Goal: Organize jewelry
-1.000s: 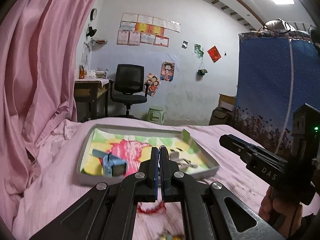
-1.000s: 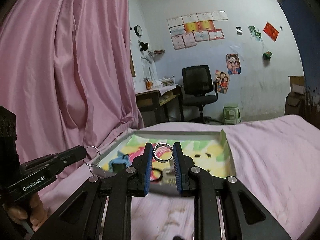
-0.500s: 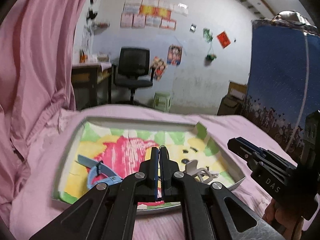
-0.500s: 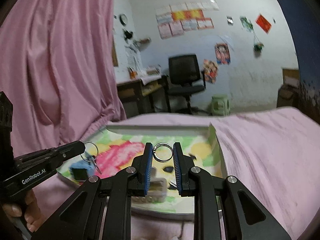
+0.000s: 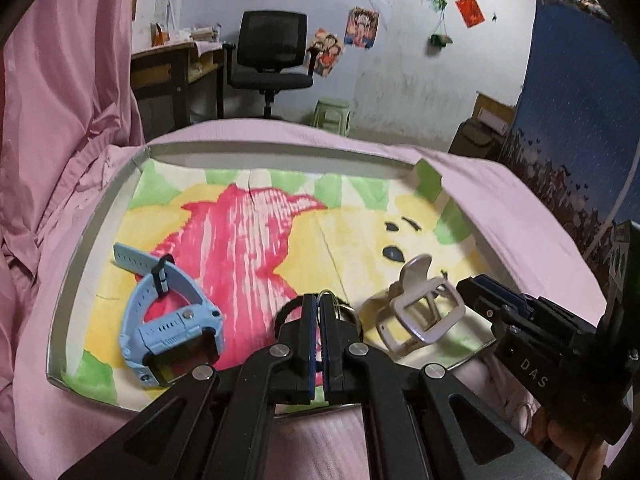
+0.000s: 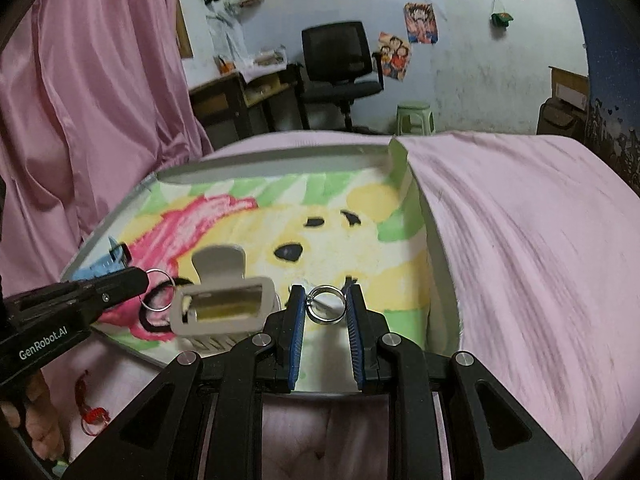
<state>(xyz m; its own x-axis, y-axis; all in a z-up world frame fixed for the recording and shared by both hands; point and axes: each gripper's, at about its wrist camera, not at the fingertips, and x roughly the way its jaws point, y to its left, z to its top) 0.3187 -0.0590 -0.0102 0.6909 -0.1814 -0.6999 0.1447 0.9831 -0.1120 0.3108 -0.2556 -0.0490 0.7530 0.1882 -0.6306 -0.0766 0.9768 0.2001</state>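
i am working over a bed covered by a pink sheet (image 6: 520, 240), which is carrying a shallow tray (image 5: 76, 256) lined with a pink, yellow and green cartoon print. the tray is lying flat, with its near rim just ahead of both tools. inside it, a blue watch (image 5: 168, 324) is resting at the left on its buckled strap, and a pale hair claw clip (image 5: 416, 312) is sitting at the right, near the front edge. a black hair tie (image 6: 154, 320) is lying between them, partly hidden behind the tools. the left gripper (image 5: 319, 320) is hanging low over the tray front, its blue pads pressed almost together and pinching a thin wire ring (image 6: 159, 290), which is dangling from its tip above the hair tie. the right gripper (image 6: 324, 312) is hovering above the front right part of the tray, its pads partly spread and clamping a silver ring (image 6: 326, 304) upright between them. a small red ornament (image 6: 92, 414) is lying on the sheet outside the tray, beside my left hand (image 6: 38, 420).
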